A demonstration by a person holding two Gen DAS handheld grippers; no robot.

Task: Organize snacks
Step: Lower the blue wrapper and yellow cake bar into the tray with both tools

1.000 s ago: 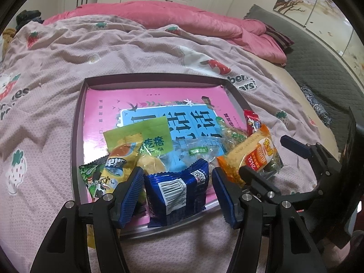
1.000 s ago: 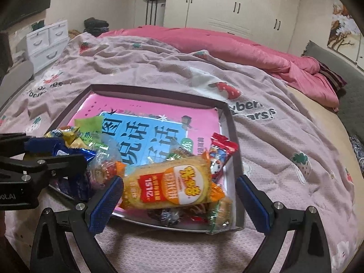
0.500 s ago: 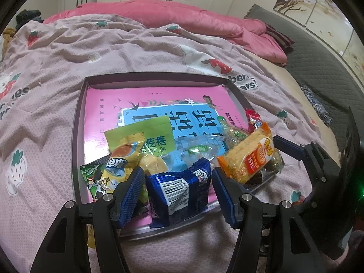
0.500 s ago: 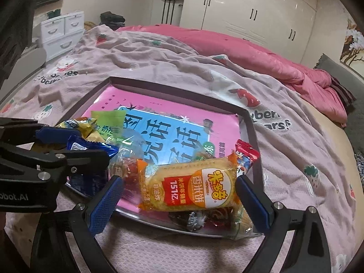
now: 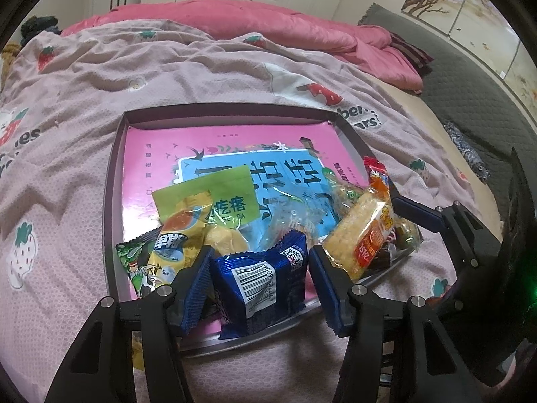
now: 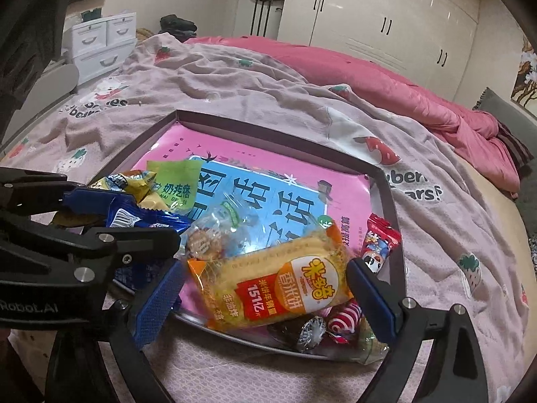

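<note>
Left gripper (image 5: 260,278) straddles blue pack (image 5: 265,285), jaws have just been closing, pads not yet pressing. Right gripper (image 6: 268,297) spread around rice cracker (image 6: 275,282) (no contact seen). Snacks heaped at near edge of tray (image 5: 114,181), likely for easy reach. Far half of tray free; bedspread (image 5: 84,84) around open.

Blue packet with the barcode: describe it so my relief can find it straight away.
Find the shallow tray on the strawberry bedspread, lined with a pink book. At its near edge, the blue packet stands between the left tongs. It is the only dark blue foil wrapper, with a white barcode label; its neighbours are yellow, green and orange.
</note>
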